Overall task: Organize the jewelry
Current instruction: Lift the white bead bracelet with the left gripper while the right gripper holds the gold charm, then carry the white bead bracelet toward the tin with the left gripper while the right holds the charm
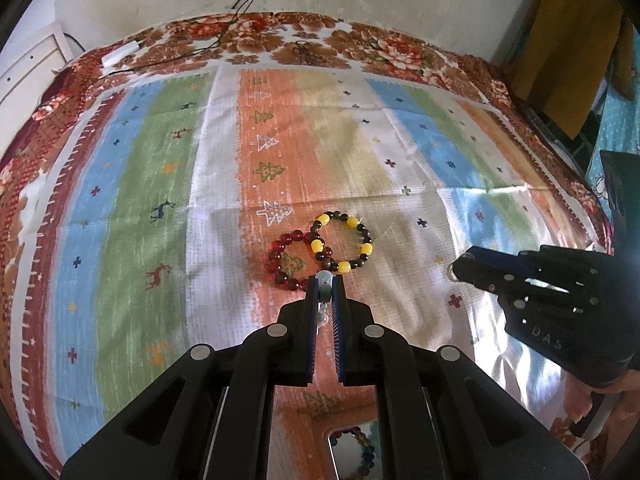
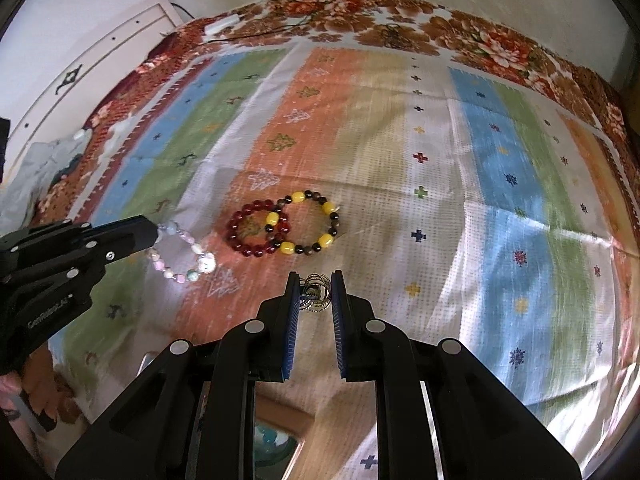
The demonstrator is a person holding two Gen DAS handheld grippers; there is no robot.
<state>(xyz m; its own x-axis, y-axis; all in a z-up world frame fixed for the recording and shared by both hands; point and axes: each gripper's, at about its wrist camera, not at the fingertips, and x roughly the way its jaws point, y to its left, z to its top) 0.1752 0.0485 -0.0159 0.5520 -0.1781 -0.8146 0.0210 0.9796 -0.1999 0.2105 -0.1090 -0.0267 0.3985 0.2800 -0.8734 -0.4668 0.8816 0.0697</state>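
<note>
My left hand-held gripper (image 1: pixel 325 286) is clamped on a pale beaded bracelet (image 2: pixel 182 255): in the left wrist view one grey-blue bead sits pinched at the fingertips, and in the right wrist view the rest of the loop, pastel pink, white and green beads, hangs from the tip at about nine o'clock, lifted above the striped cloth (image 1: pixel 168 184). My right hand-held gripper (image 2: pixel 316 286) is closed on a small bundle of thin wire rings (image 2: pixel 317 293), golden and silvery, caught between the blue pads near their tips; I cannot tell what kind of piece it is. On the cloth, just beyond both grippers toward twelve o'clock, lie two bracelets still to be sorted: a dark red beaded bracelet (image 1: pixel 285 260) and a yellow-and-black beaded bracelet (image 1: pixel 345 242), the yellow one to the three o'clock side and overlapping the red one where they meet. The striped cloth, printed with little trees, deer and crosses, lies over a floral bedspread (image 1: pixel 328 36) that shows along the far edge at twelve o'clock, where a thin black cable (image 1: pixel 240 4) runs down the wall onto it.
</note>
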